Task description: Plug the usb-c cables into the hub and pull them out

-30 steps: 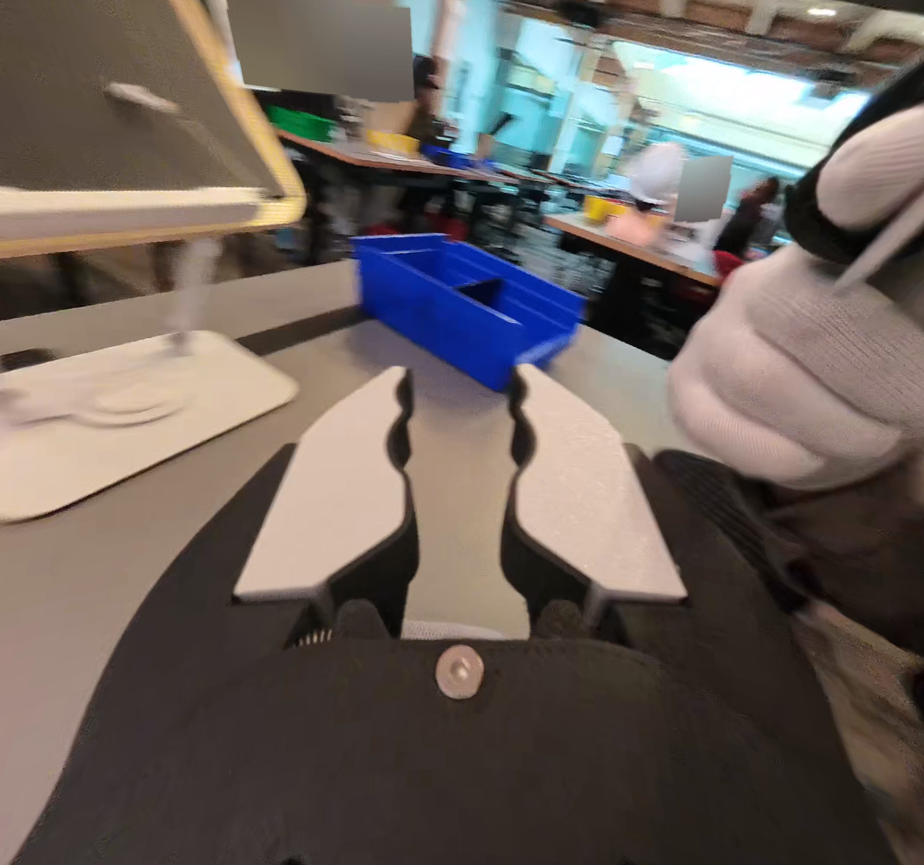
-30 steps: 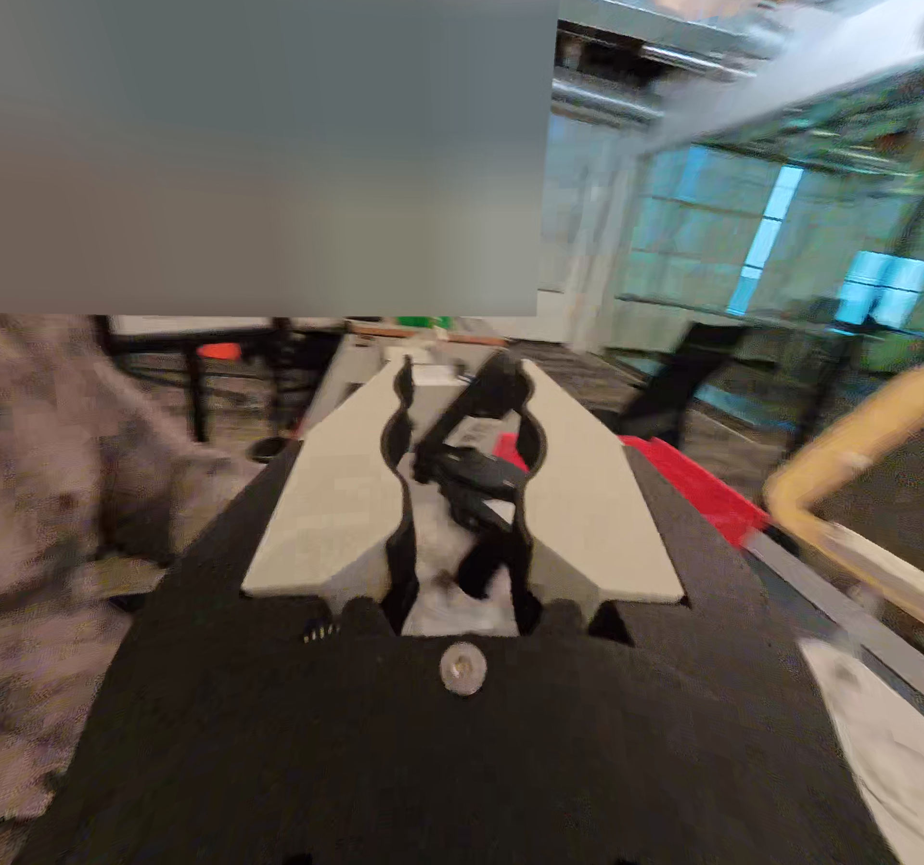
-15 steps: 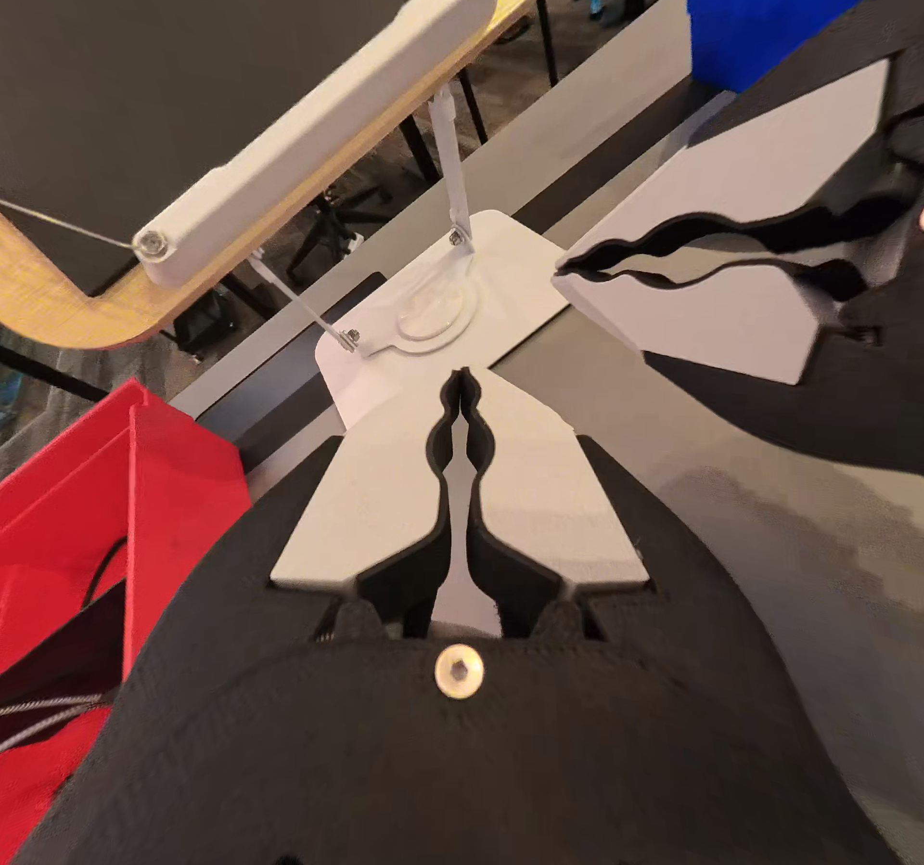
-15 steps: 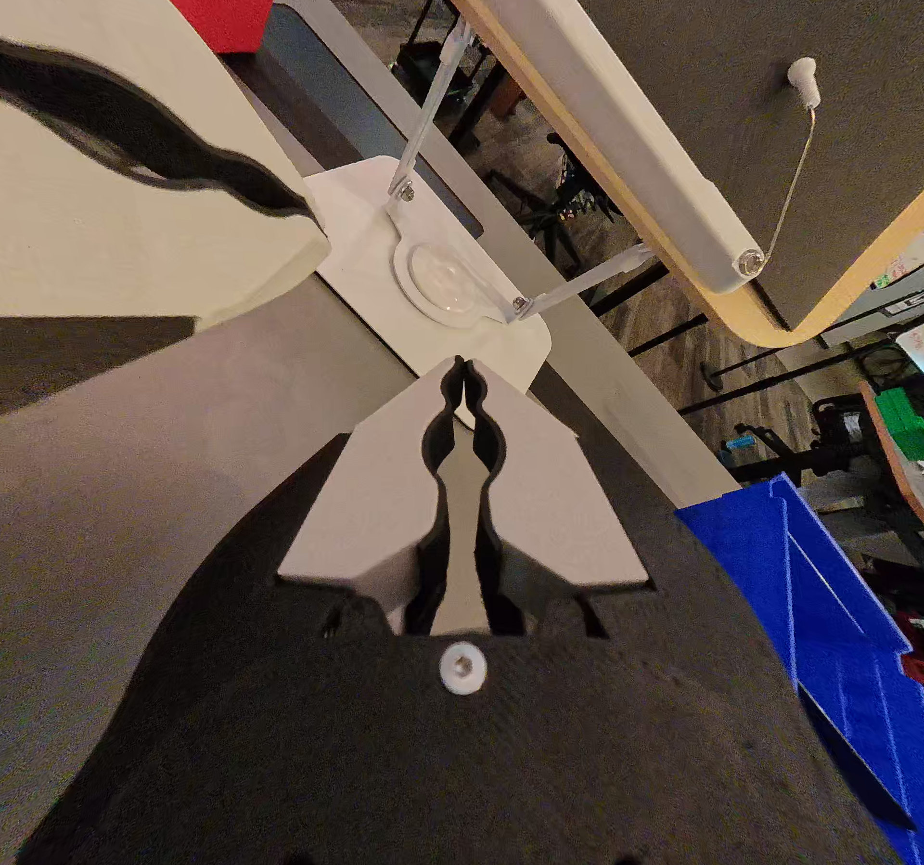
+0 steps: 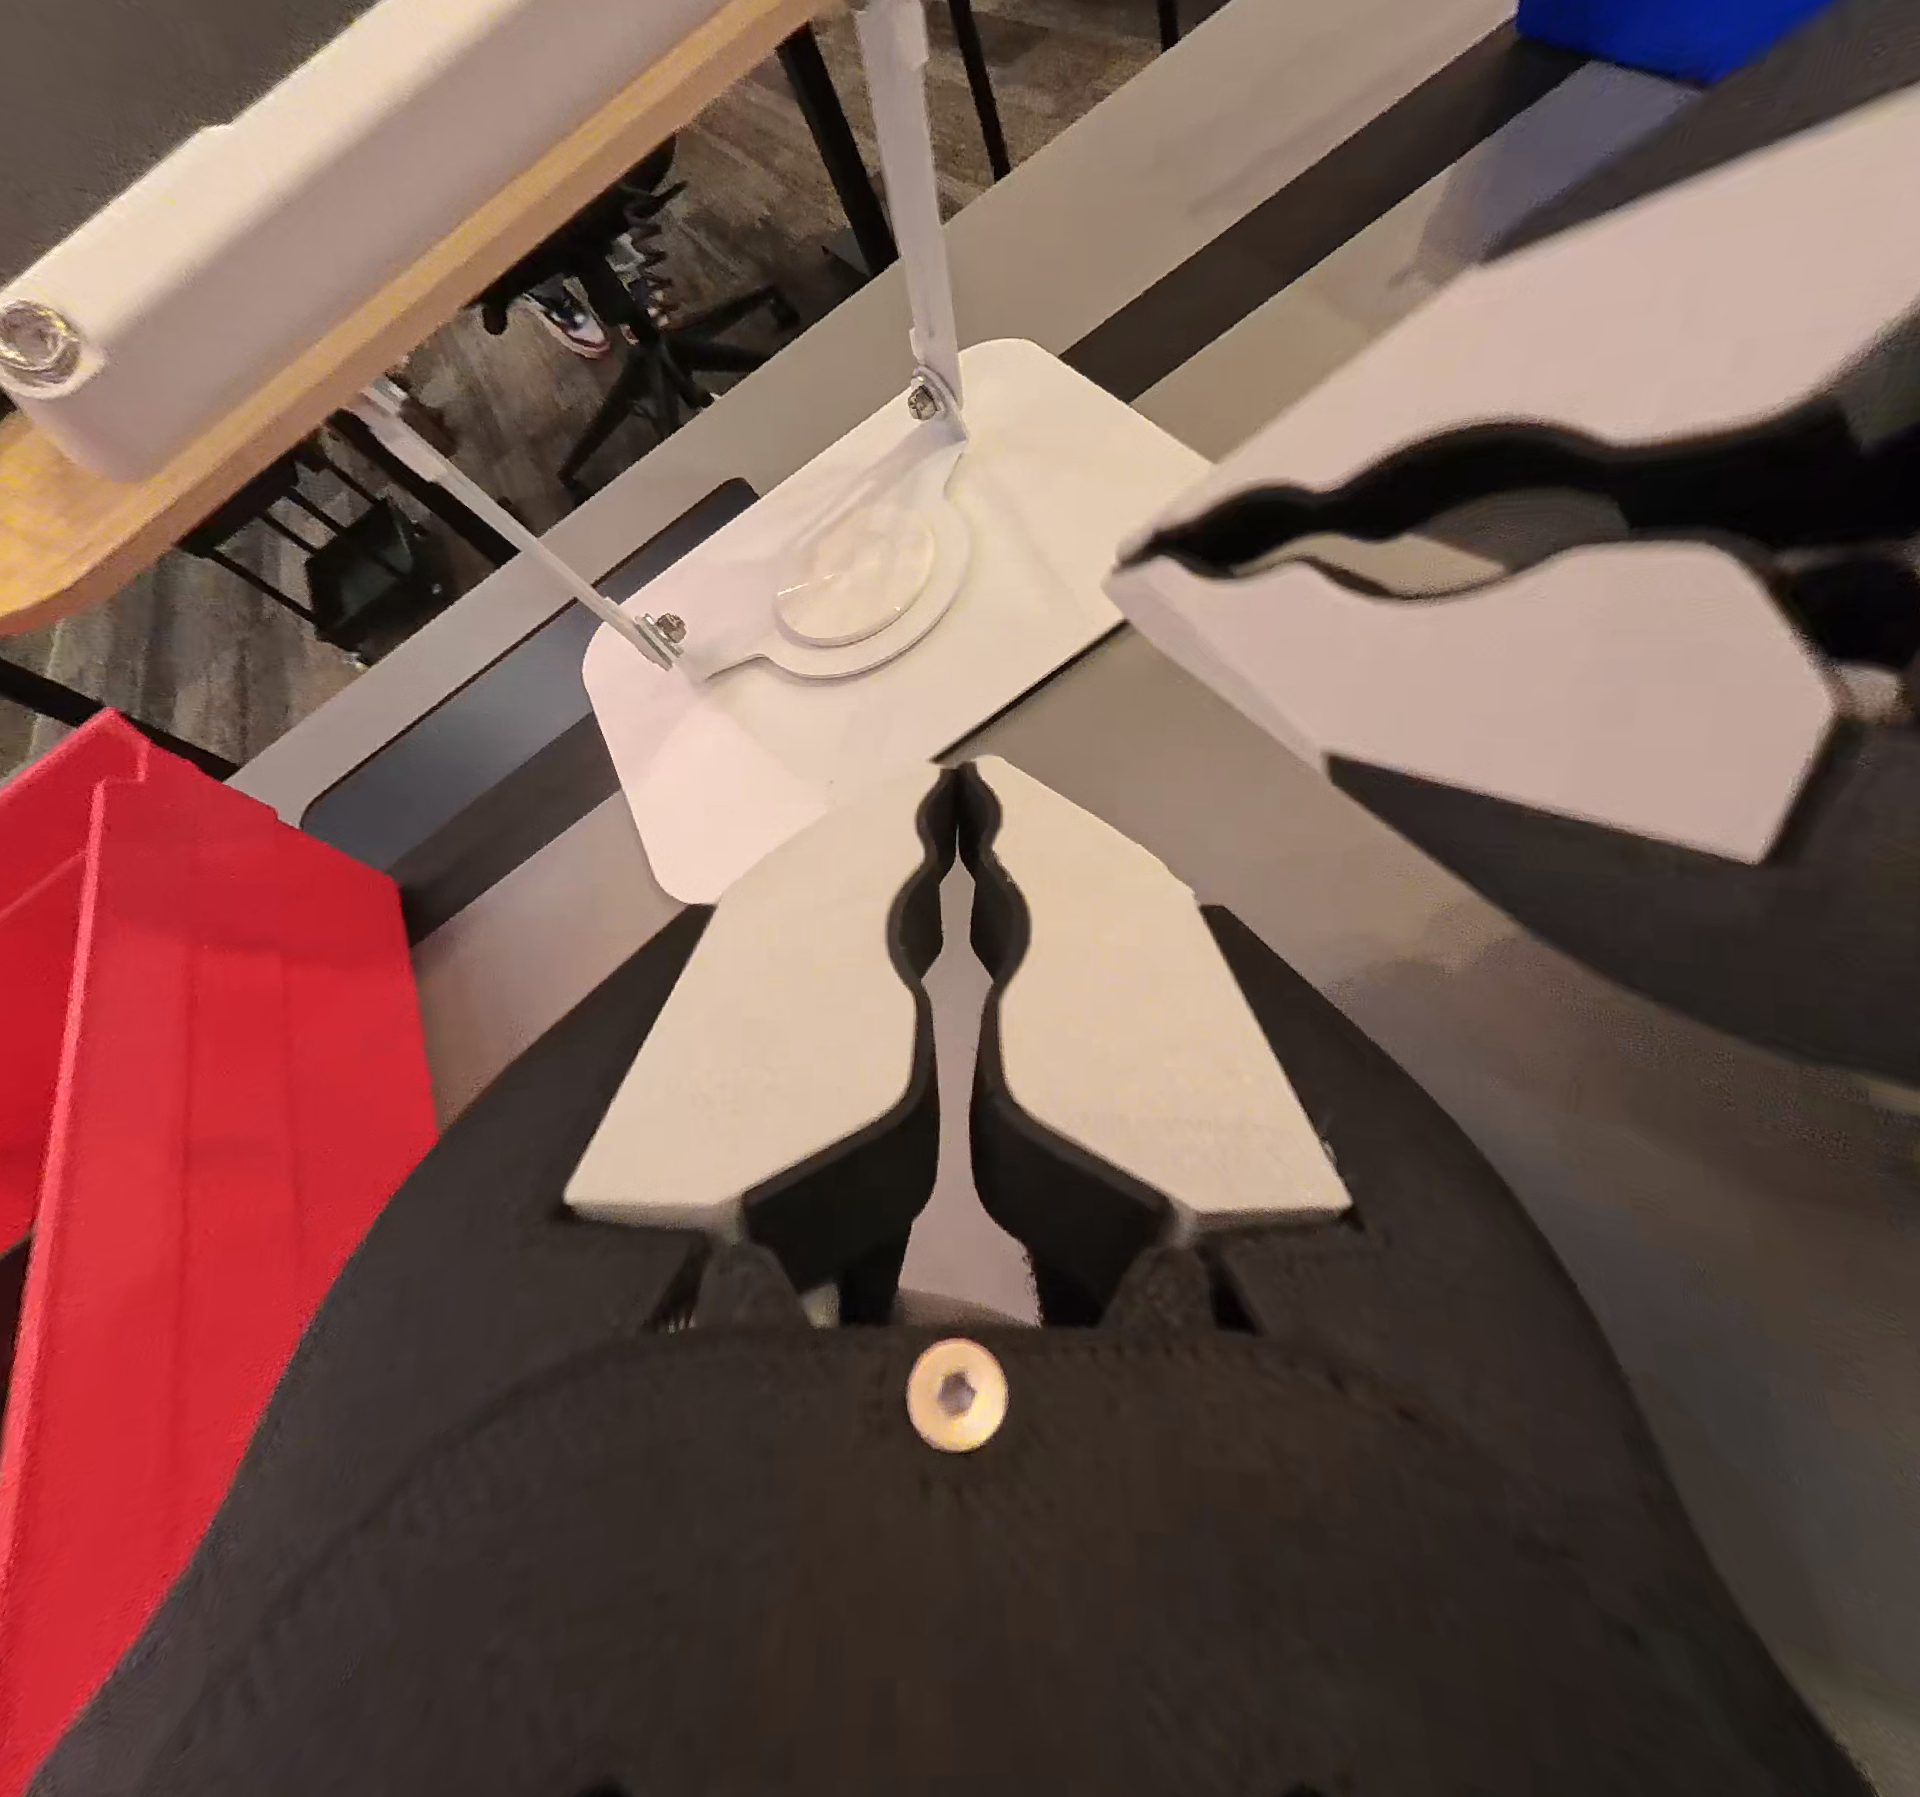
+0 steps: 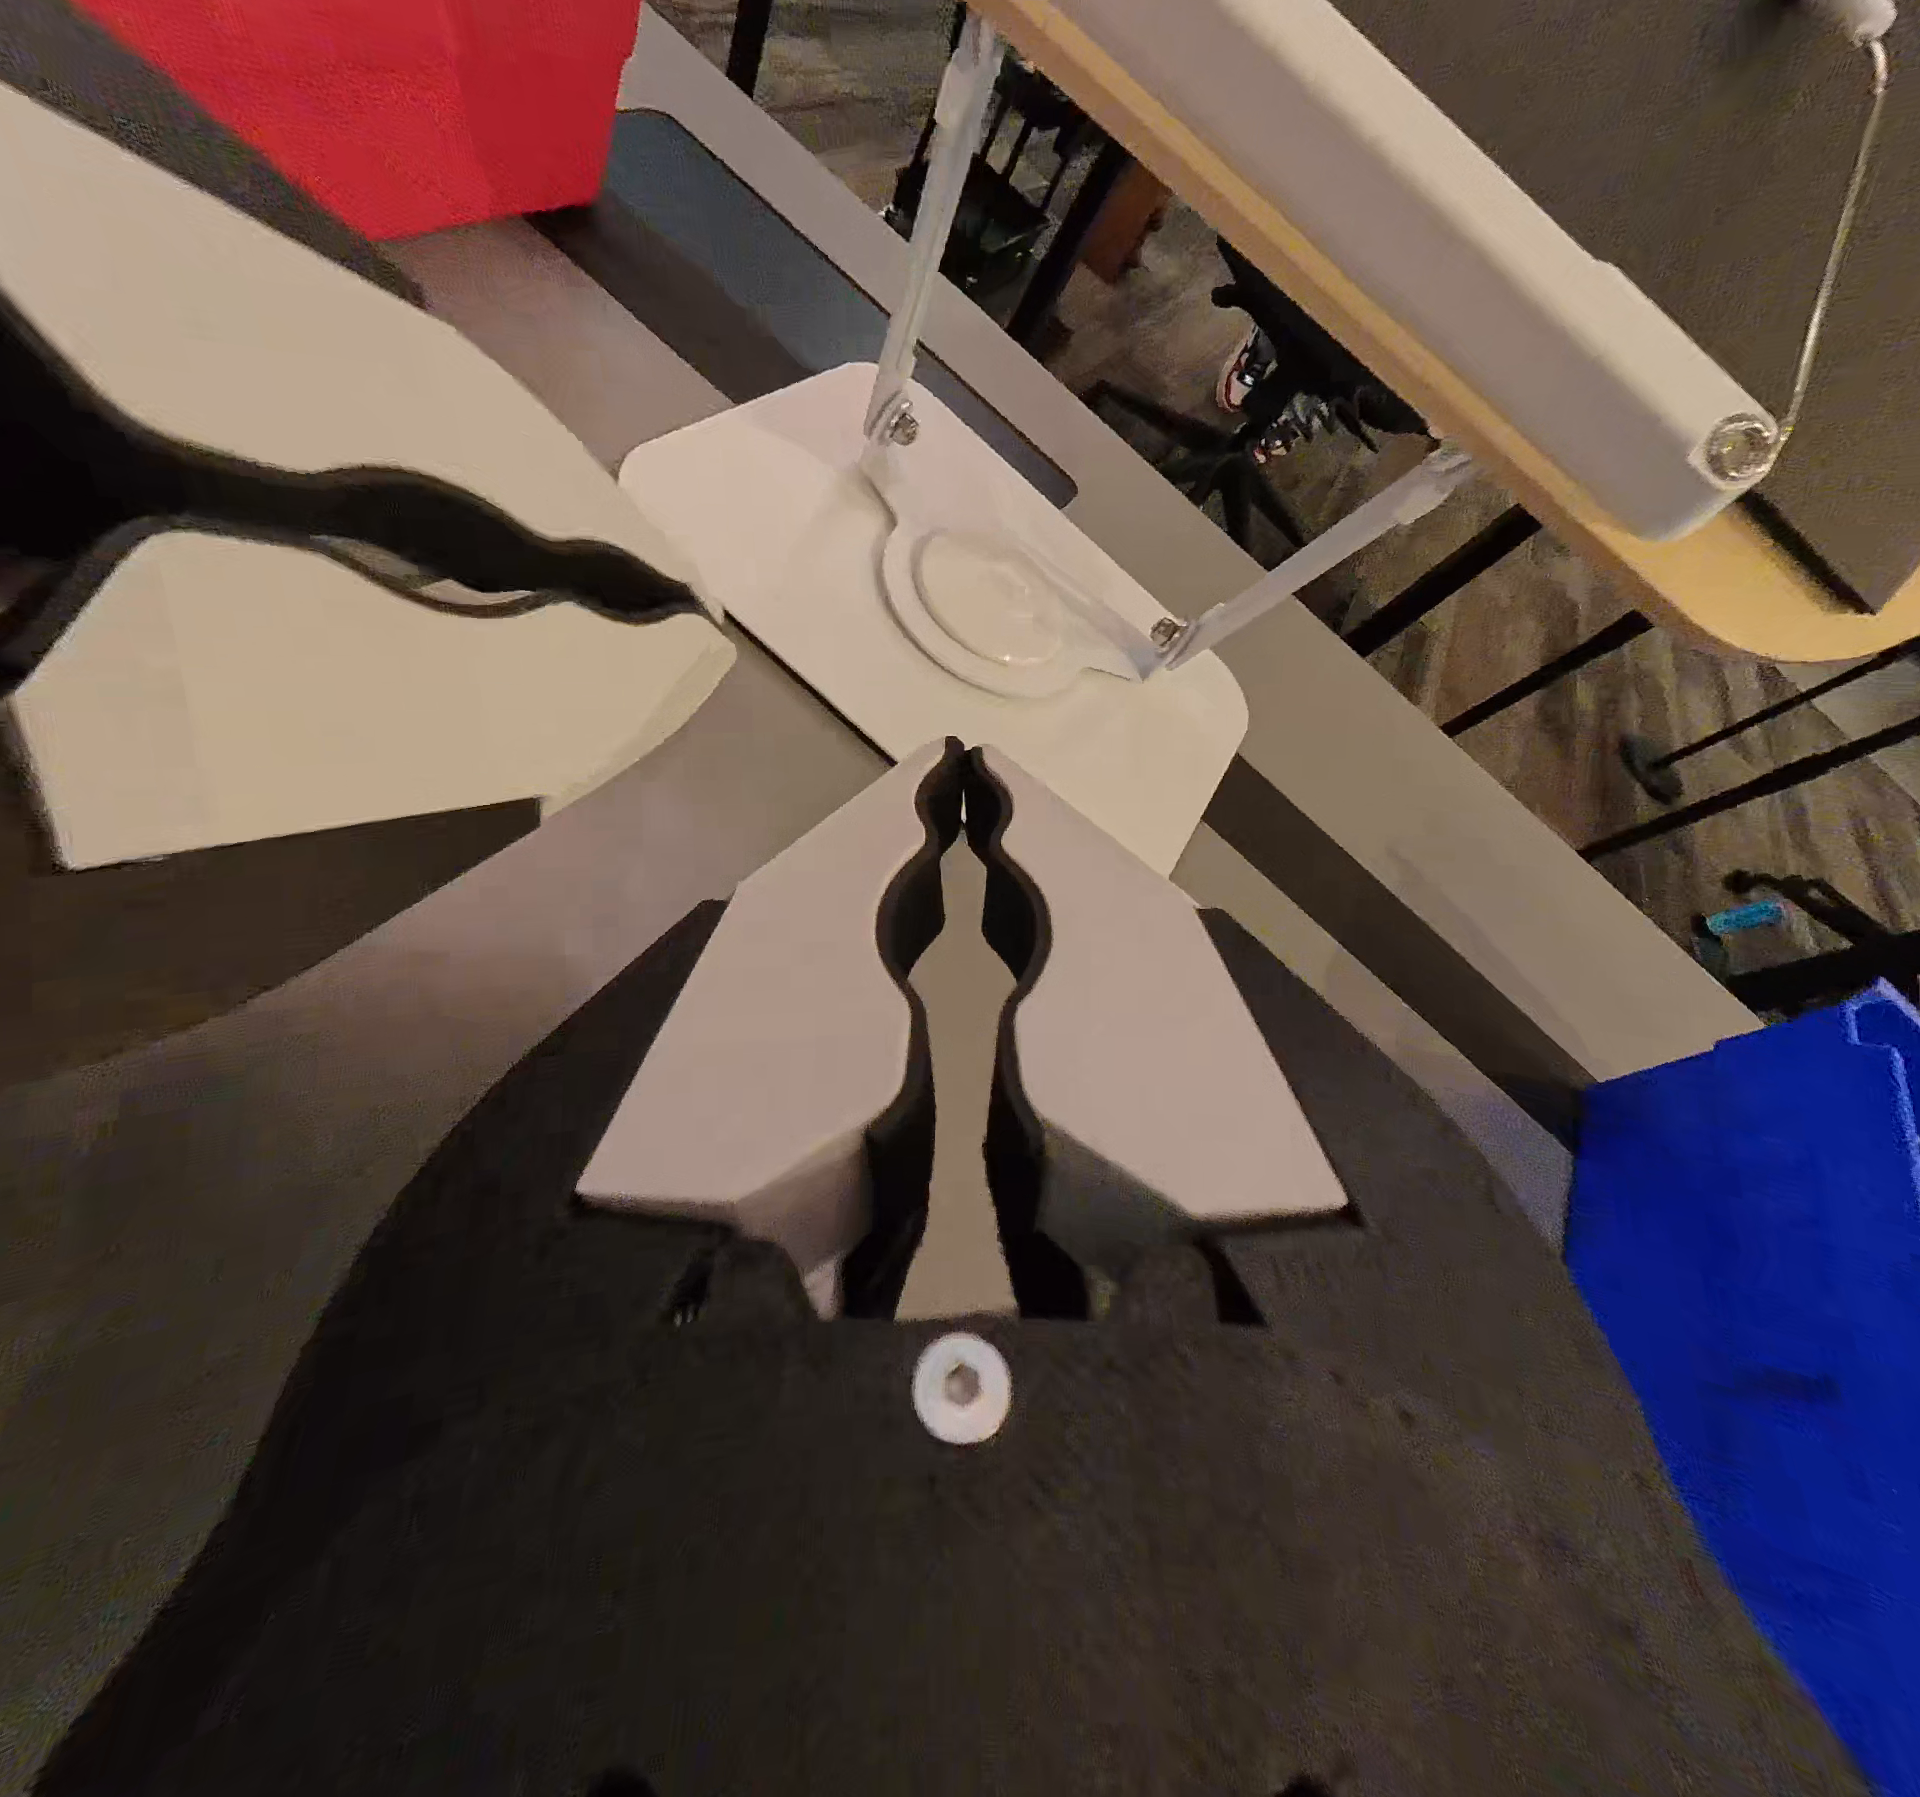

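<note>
While both tools sit closed and empty, grey table [image 5: 1455, 1176], white stand base [image 5: 831, 667], red bin [image 5: 187, 968], blue bin [image 6: 1756, 1259].

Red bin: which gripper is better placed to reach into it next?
Left, probably. The red bin sits close beside the left gripper, while the right gripper has the left one between it and that bin. Both are shut and empty, so it must open first.
</note>
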The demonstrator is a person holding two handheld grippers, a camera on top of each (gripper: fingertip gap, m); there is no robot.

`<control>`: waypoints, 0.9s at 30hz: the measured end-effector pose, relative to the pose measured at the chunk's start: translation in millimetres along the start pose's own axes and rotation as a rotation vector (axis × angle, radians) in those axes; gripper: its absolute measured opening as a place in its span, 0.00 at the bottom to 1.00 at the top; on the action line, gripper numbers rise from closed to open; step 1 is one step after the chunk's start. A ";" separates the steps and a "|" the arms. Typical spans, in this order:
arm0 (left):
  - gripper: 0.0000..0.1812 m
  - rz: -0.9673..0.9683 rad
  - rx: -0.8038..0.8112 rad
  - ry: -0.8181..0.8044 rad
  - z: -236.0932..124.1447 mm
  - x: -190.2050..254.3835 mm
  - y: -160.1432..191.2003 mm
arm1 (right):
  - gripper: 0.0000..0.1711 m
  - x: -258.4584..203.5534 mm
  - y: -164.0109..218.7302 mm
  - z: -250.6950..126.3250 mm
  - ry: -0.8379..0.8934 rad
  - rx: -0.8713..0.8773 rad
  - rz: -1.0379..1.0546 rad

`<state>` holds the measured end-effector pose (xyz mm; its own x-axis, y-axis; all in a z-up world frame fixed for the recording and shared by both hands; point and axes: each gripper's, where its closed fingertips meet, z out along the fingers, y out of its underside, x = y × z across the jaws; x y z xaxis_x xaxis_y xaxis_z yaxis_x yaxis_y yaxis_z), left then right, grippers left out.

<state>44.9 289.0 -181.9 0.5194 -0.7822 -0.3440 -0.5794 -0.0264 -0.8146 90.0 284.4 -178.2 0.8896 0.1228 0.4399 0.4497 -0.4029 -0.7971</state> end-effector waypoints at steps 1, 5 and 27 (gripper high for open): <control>0.00 -0.001 0.001 0.006 0.3 1.9 1.2 | 0.00 2.3 0.4 -0.6 0.011 -0.003 -0.003; 0.00 -0.002 -0.007 0.008 4.3 0.2 6.9 | 0.00 -11.8 8.8 1.2 0.004 -0.018 -0.078; 0.27 0.616 -0.390 0.131 -12.2 -259.5 68.9 | 0.05 0.6 34.5 17.5 -0.139 0.044 0.074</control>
<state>-137.4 482.5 -143.1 -0.0368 -0.7938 -0.6071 -0.9354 0.2412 -0.2586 107.4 286.5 -212.7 0.9214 0.2195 0.3206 0.3831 -0.3756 -0.8439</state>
